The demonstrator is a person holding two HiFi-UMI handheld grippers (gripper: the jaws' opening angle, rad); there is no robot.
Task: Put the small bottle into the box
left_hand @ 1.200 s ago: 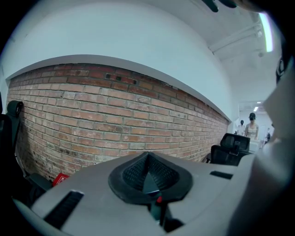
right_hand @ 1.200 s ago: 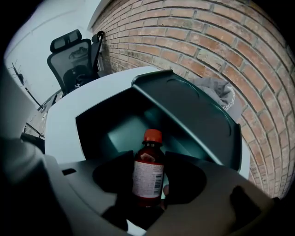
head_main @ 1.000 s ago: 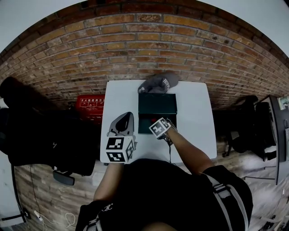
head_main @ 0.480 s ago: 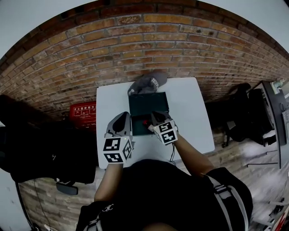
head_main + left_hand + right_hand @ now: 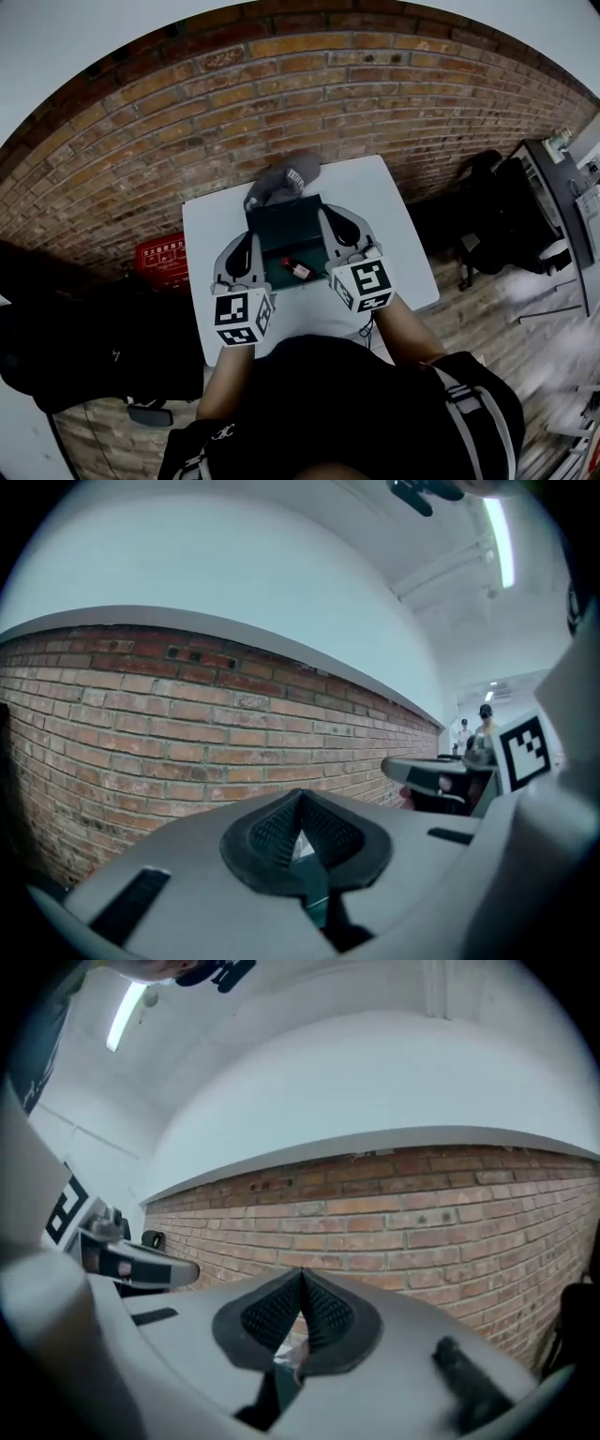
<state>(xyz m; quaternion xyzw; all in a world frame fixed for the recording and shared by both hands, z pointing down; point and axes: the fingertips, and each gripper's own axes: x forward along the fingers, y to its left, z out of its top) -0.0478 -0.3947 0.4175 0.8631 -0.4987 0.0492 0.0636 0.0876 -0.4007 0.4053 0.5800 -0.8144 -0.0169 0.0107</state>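
A second ago the right claw (image 5: 336, 216) was down in the box (image 5: 281, 230) with its jaws wide. Now it is up off the bench (image 5: 398, 248) and well above the box, and it no longer points down. Its jaws have just been closing; they are pressed together with nothing between them. The bottle (image 5: 298, 270) lies on its side in the near half of the open box, free of both claws. The drop therefore looks made, and the task reads as all but done, with only the pull-back left.

The left claw (image 5: 247, 242) has risen a little as well. It is pressed together too and carries nothing.

Both hands hold their claws about level, pointing out over the bench toward the brick wall (image 5: 422, 1204). In the head view they sit side by side, the left one over the box's left edge and the right one over its right edge. Neither touches the box or the bottle.
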